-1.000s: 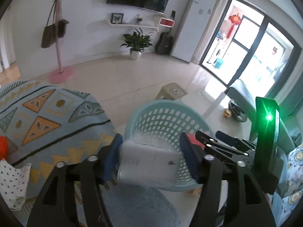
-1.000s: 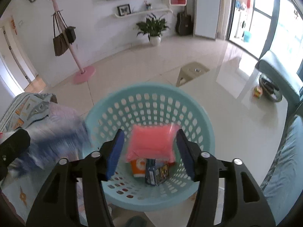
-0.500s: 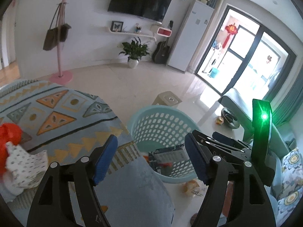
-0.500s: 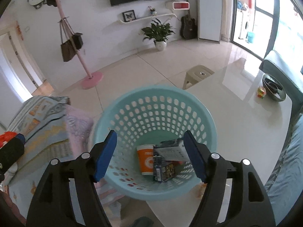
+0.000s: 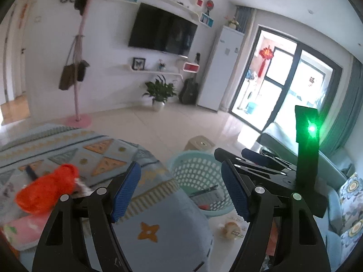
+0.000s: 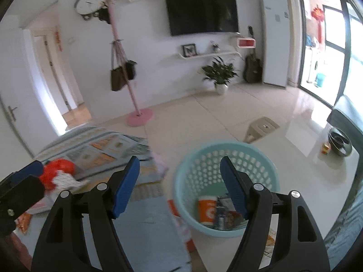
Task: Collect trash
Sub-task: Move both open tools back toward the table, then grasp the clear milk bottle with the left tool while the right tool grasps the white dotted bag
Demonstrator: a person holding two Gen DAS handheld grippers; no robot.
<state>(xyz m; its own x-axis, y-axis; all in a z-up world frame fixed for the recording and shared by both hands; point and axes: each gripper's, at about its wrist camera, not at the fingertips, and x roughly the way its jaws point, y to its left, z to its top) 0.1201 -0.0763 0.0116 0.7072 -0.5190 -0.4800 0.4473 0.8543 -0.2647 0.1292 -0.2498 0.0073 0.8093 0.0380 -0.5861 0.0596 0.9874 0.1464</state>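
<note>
A pale blue perforated basket (image 6: 226, 145) stands on the floor beside the patterned blanket (image 5: 102, 158). In it lie an orange cup (image 6: 206, 210) and several packets (image 6: 223, 213). My right gripper (image 6: 179, 162) hangs open above and short of the basket, nothing between its blue pads. My left gripper (image 5: 180, 170) is open too and holds nothing, with the basket (image 5: 192, 172) beyond its tips. On the blanket lie a crumpled orange-red bag (image 5: 45, 190), a white dotted wrapper (image 6: 64, 180) and a pink packet (image 5: 20, 231). The left gripper (image 6: 20, 181) shows at the left edge of the right wrist view.
Scraps (image 5: 229, 229) lie on the floor by the basket's foot. A beige stool (image 6: 262, 127) stands behind the basket, a pink coat stand (image 6: 138, 115) further back. A glossy table with a dark bowl (image 6: 339, 144) and a sofa (image 5: 347, 204) are on the right.
The white packet left the left gripper and the pink packet left the right one; both now lie in the basket. Both grippers have opened wider, risen and drawn back from the basket.
</note>
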